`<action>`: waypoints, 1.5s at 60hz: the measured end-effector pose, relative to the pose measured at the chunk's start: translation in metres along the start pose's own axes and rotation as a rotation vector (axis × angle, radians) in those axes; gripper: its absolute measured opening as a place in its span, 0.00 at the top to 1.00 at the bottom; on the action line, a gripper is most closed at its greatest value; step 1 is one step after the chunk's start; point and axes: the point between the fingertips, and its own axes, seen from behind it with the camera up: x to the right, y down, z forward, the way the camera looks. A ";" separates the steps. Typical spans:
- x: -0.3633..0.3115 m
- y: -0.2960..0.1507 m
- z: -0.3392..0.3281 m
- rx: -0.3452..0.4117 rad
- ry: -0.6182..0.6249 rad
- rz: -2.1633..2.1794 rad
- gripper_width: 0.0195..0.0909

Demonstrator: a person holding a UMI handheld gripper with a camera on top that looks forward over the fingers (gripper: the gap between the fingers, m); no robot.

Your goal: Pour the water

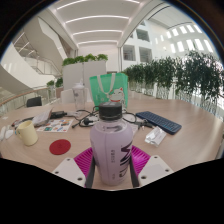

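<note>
Looking forward along the gripper [112, 160] in the gripper view, both magenta pads [84, 159] press against the sides of a clear plastic bottle with a white screw cap and a purple label [112, 145]. The gripper is clenched on this bottle, which stands upright between the fingers, its lower part hidden between them. The cap is on.

Beyond the bottle lies a light wooden worktop [185, 140]. On it, ahead and to the left of the fingers, rests a flat red round disc [60, 146]. Further left stands a pale cream cup [27, 133]. To the right of the bottle, a dark flat rectangular device [161, 122] lies on the worktop, well apart from the fingers. Directly behind the bottle, a green ribbon-like strap [107, 87] hangs in a V shape above a small white object whose nature cannot be told. Mixed small items clutter the worktop behind the red disc.

A row of green potted plants [180, 75] lines the far side, under a bright ceiling with long light strips [100, 20].
</note>
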 end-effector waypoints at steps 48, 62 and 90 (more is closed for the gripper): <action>-0.260 -0.142 0.065 -0.089 0.160 -1.876 0.72; -0.268 -0.144 0.082 -0.233 0.153 -2.425 0.72; -0.283 -0.209 0.043 0.163 -0.064 -0.616 0.64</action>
